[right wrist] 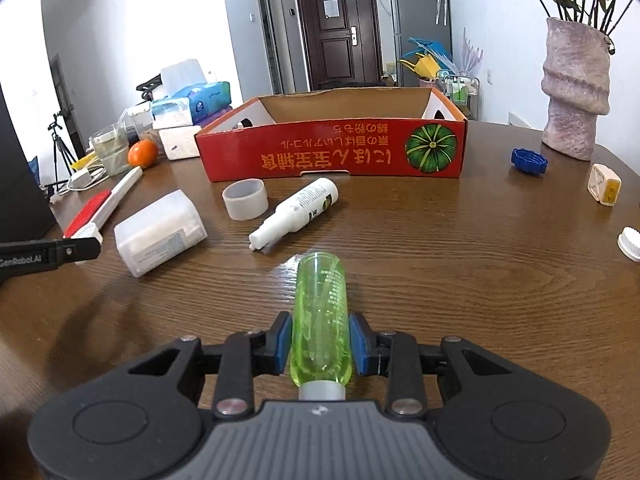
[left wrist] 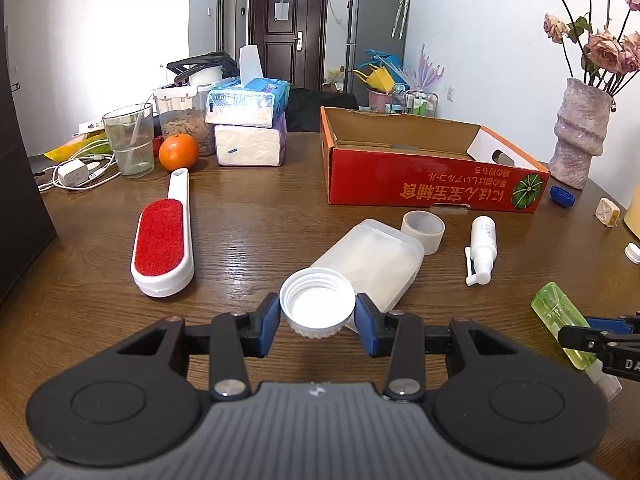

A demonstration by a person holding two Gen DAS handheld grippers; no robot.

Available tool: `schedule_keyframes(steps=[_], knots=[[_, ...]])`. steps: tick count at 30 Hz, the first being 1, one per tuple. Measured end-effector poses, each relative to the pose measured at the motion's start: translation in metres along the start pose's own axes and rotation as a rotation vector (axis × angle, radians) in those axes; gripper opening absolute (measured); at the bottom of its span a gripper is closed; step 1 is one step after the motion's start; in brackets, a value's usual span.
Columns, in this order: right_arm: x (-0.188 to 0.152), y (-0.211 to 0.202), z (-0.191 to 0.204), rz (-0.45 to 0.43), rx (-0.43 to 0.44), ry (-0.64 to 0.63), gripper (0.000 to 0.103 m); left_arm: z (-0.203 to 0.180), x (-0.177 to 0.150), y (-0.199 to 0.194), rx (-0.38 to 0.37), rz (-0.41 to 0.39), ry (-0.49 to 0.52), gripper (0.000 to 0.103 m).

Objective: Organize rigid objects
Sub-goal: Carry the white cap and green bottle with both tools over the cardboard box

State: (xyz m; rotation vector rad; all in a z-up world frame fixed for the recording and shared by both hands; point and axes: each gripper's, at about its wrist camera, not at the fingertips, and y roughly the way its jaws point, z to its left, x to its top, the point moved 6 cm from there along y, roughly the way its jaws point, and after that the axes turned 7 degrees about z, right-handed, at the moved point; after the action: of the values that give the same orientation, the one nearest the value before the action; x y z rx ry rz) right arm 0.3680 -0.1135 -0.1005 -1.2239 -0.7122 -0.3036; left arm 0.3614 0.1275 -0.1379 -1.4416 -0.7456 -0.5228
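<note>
both our grippers are loaded, left gripper (left wrist: 317,322) clamping a white ribbed plastic cap (left wrist: 317,307), right gripper (right wrist: 320,344) pinching a clear green plastic bottle (right wrist: 321,320) whose long axis points toward the red cardboard box (right wrist: 332,152) ahead.

Both tongs (left wrist: 317,320) (right wrist: 320,342) are black linkages with silver screws, blue pads and ribbed grey bodies.

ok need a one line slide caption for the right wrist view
Right gripper closed on a green bottle lying on the wooden table, facing the empty red cardboard box.
</note>
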Motion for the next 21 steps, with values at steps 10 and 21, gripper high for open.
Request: schedule_keyframes(steps=[10,21], knots=[[0.006,0.015,0.002,0.011,-0.030,-0.010,0.030,-0.002,0.004,-0.001,0.003,0.002,0.003,0.041],[0.034,-0.008,-0.009,-0.085,-0.016,0.027,0.030,-0.021,0.042,-0.012,-0.011,-0.047,0.000,0.041]])
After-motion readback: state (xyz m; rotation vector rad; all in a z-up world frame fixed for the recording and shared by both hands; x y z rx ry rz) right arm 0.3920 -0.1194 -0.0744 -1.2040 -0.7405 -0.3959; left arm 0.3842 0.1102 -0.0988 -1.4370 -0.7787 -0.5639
